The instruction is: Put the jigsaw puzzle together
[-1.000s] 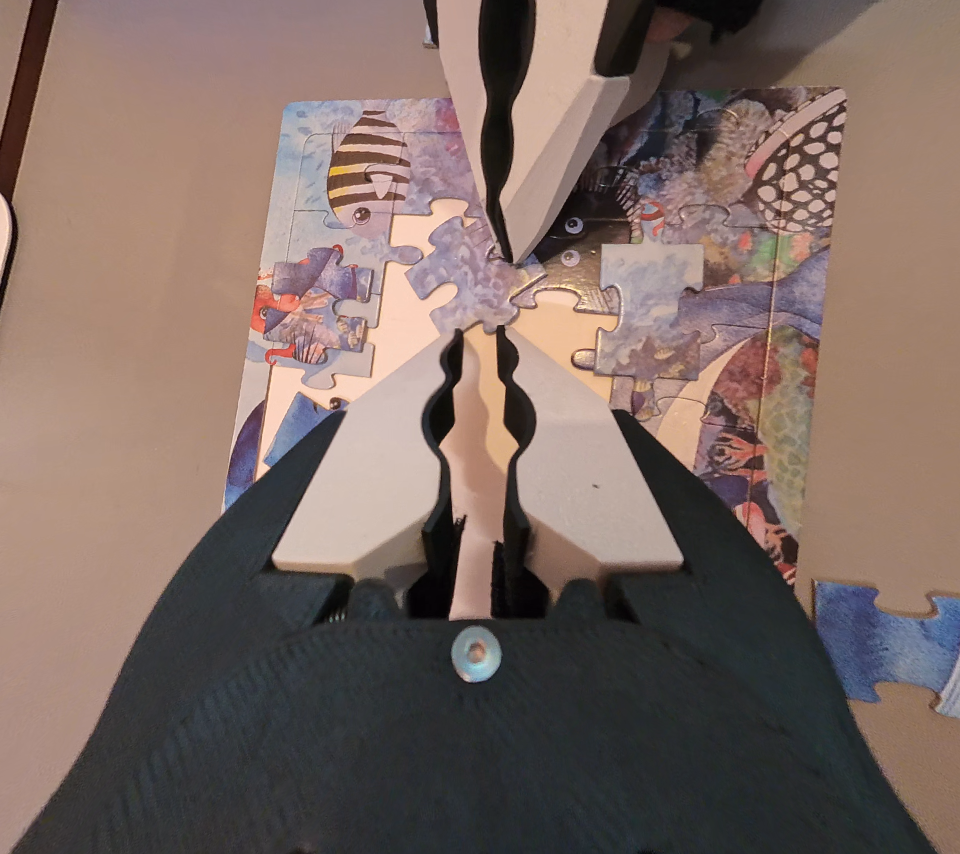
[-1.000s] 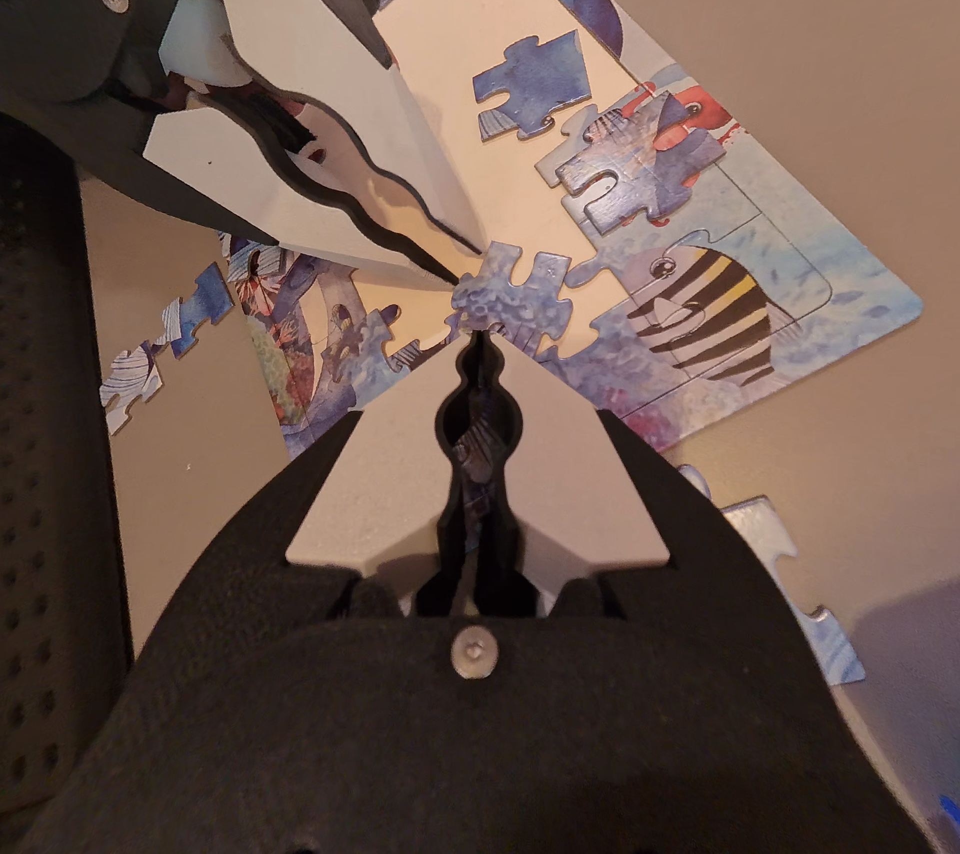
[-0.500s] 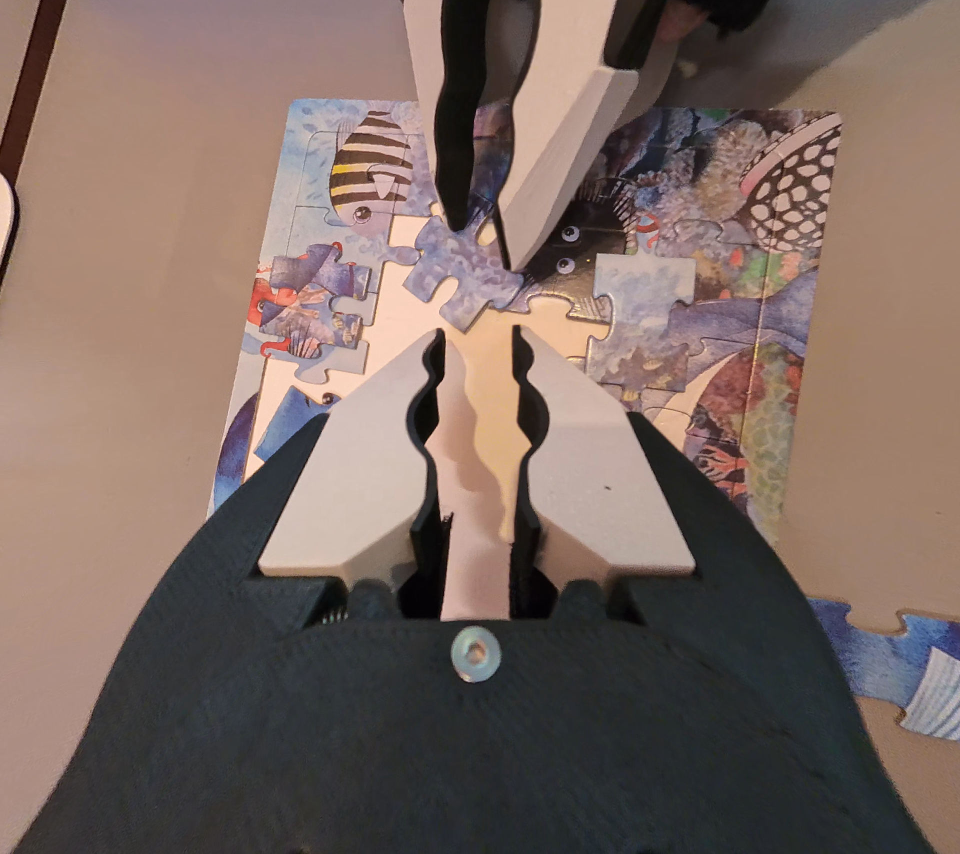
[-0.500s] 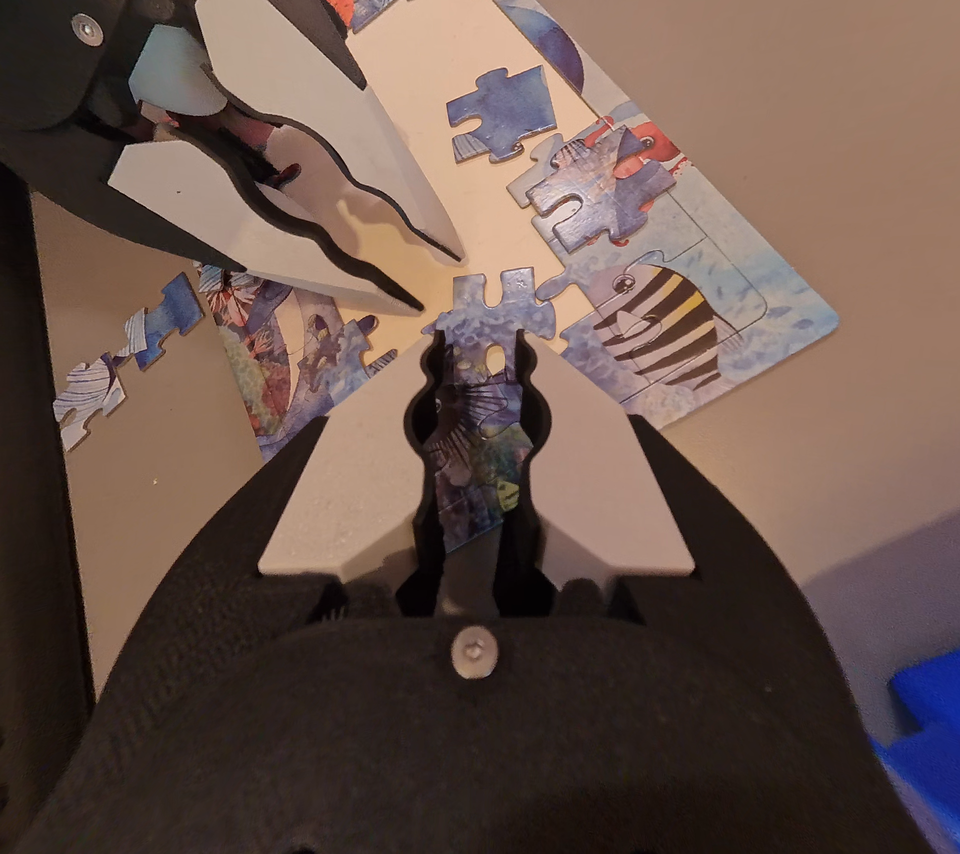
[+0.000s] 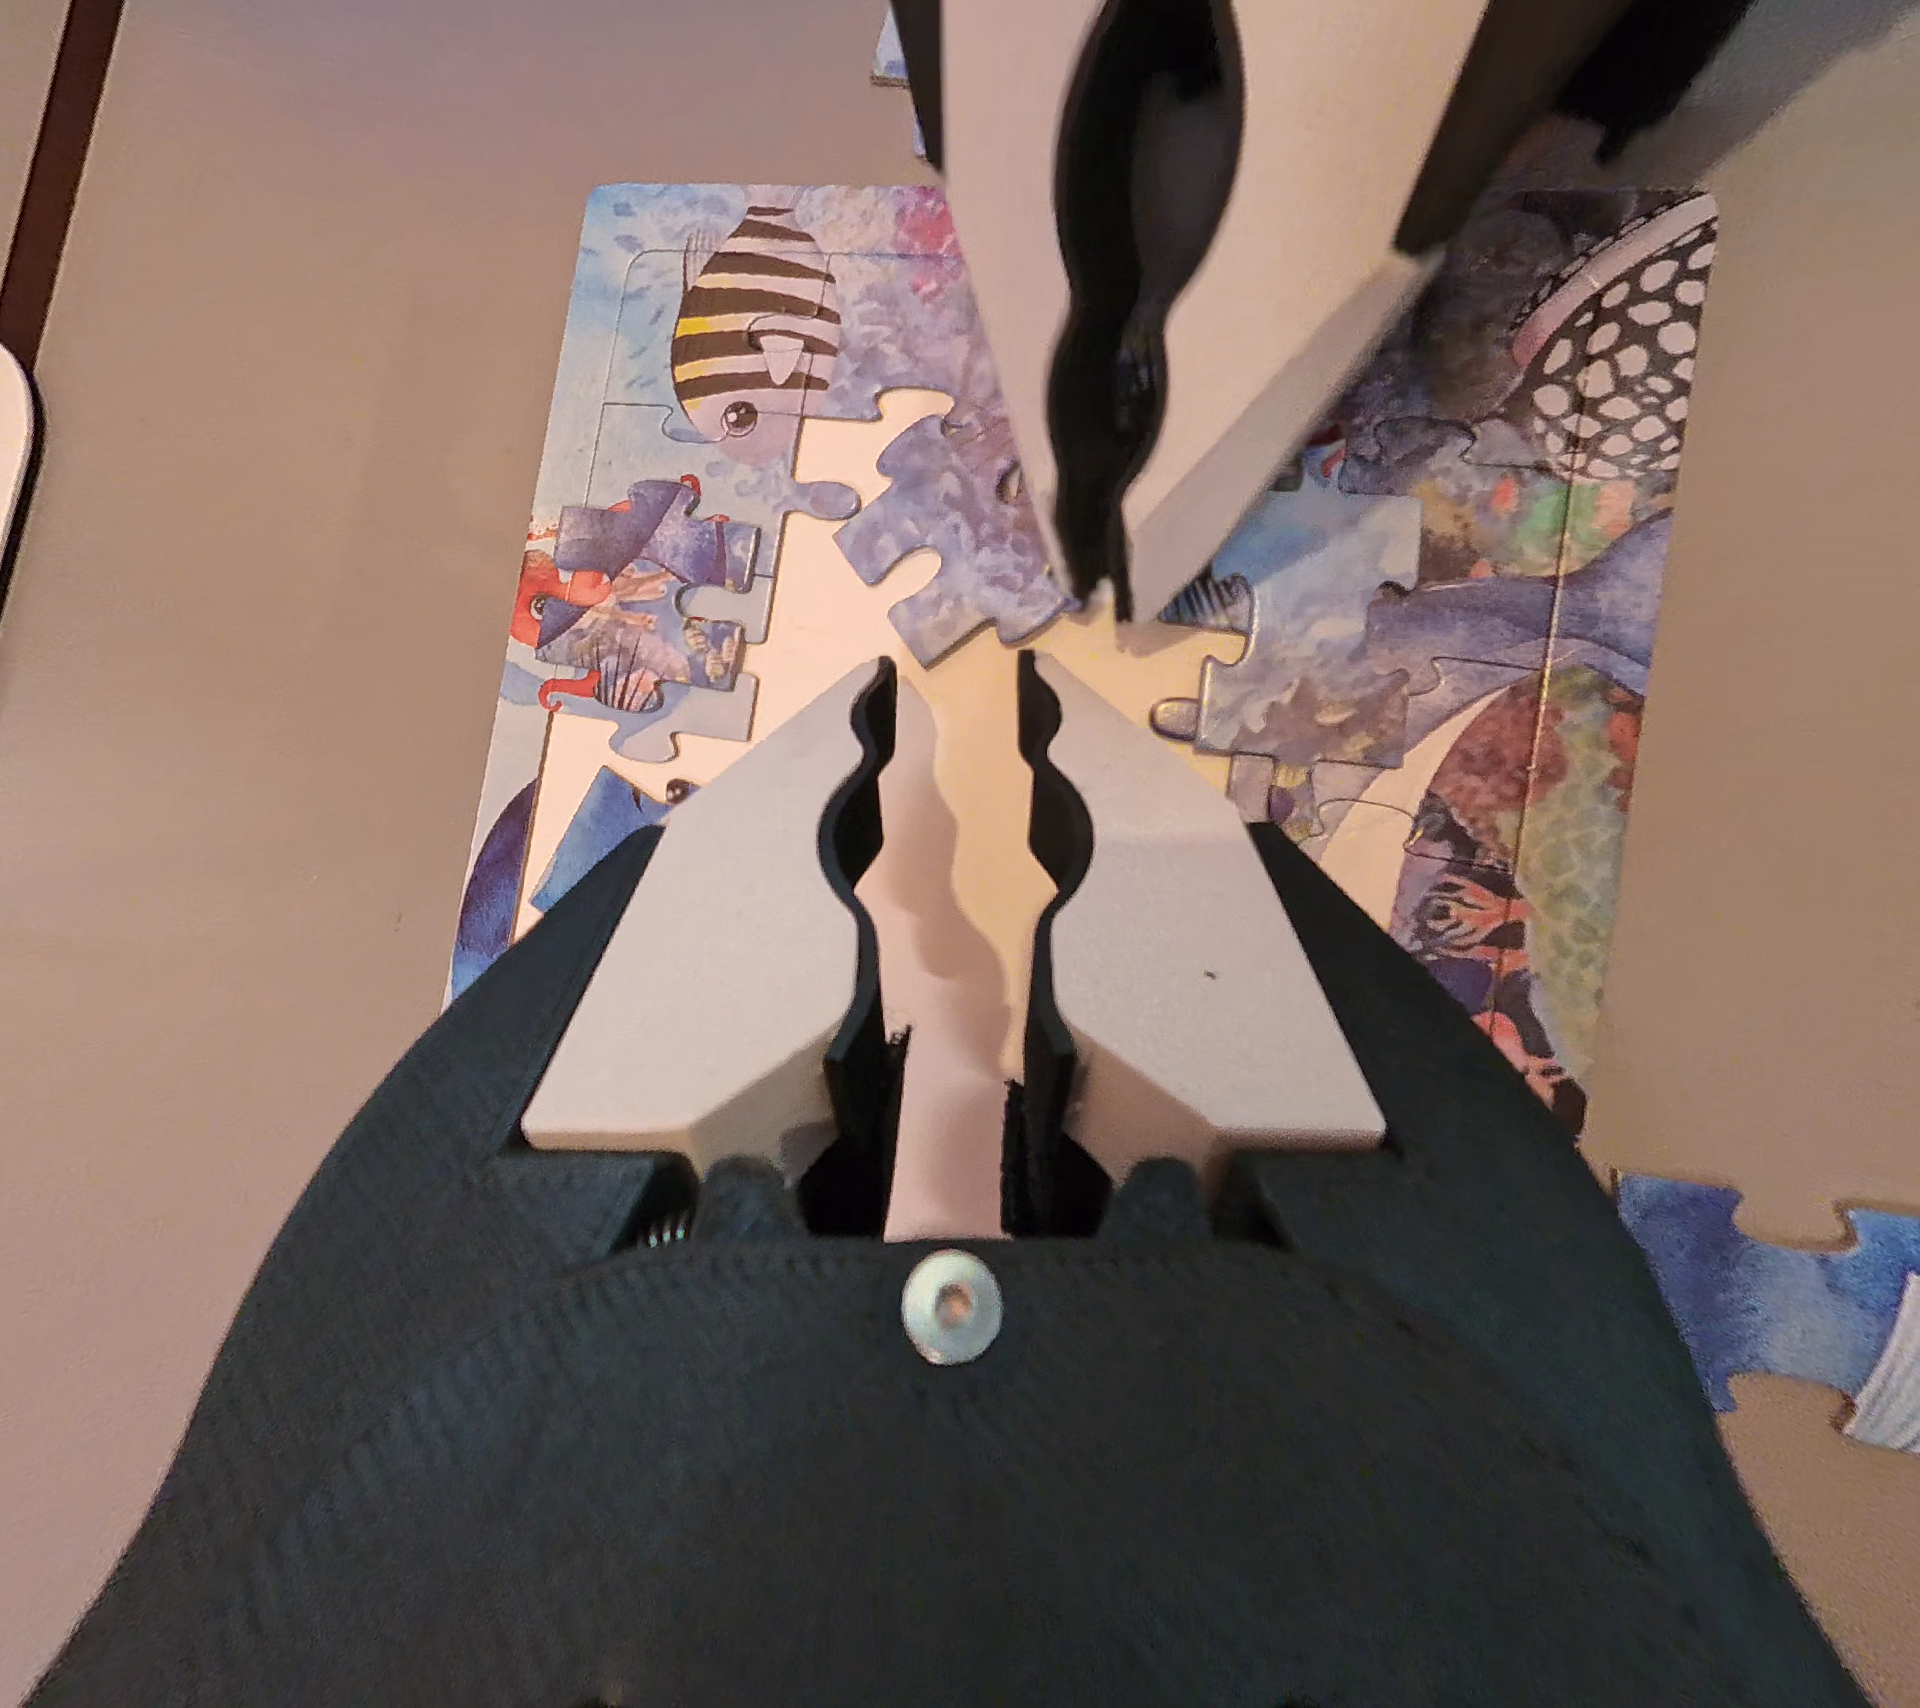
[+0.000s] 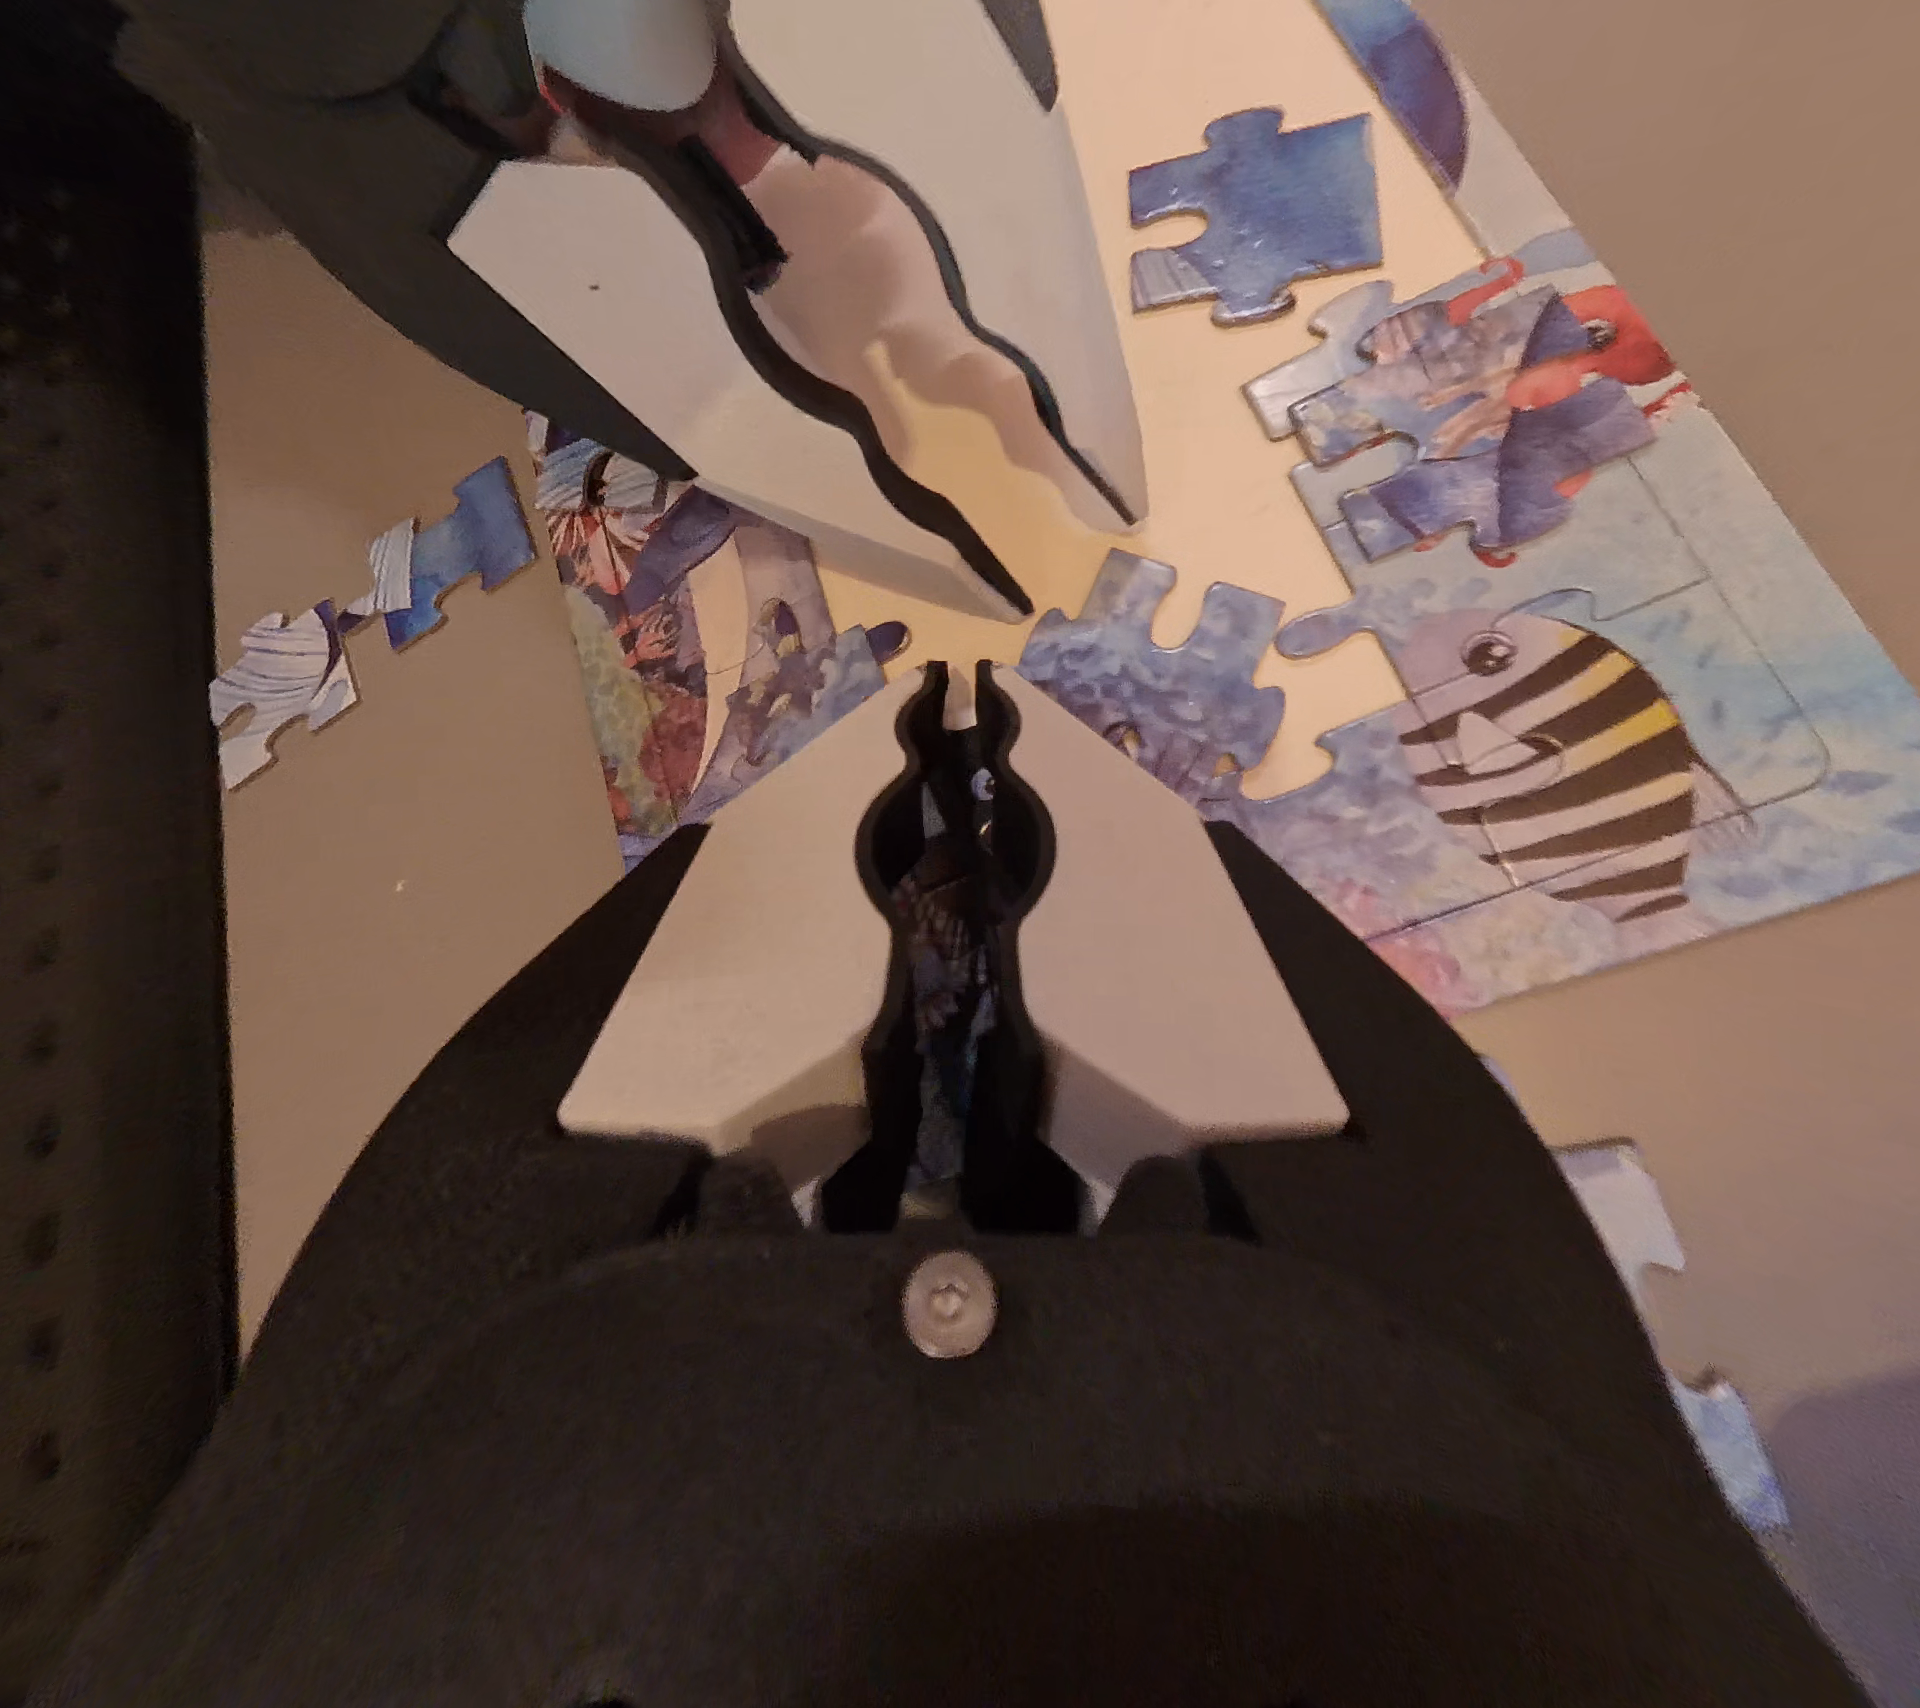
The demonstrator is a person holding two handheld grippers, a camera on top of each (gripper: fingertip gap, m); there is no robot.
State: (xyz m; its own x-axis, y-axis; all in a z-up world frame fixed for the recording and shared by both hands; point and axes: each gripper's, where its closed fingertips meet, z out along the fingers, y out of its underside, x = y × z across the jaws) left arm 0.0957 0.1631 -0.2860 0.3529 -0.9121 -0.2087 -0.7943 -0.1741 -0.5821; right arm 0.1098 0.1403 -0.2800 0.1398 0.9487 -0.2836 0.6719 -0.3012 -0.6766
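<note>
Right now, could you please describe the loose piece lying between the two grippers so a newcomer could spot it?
Start at the puzzle tray on the tan table. On its bare cream middle, beside the striped fish, lies the mottled lavender-blue piece. Unlike its locked-in neighbours, it sits crooked and unjoined.

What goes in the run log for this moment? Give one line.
left hand-held gripper: open, empty | right hand-held gripper: nearly shut, empty | loose blue-violet puzzle piece: lying askew on puzzle tray, unseated | stage: aligning
</note>
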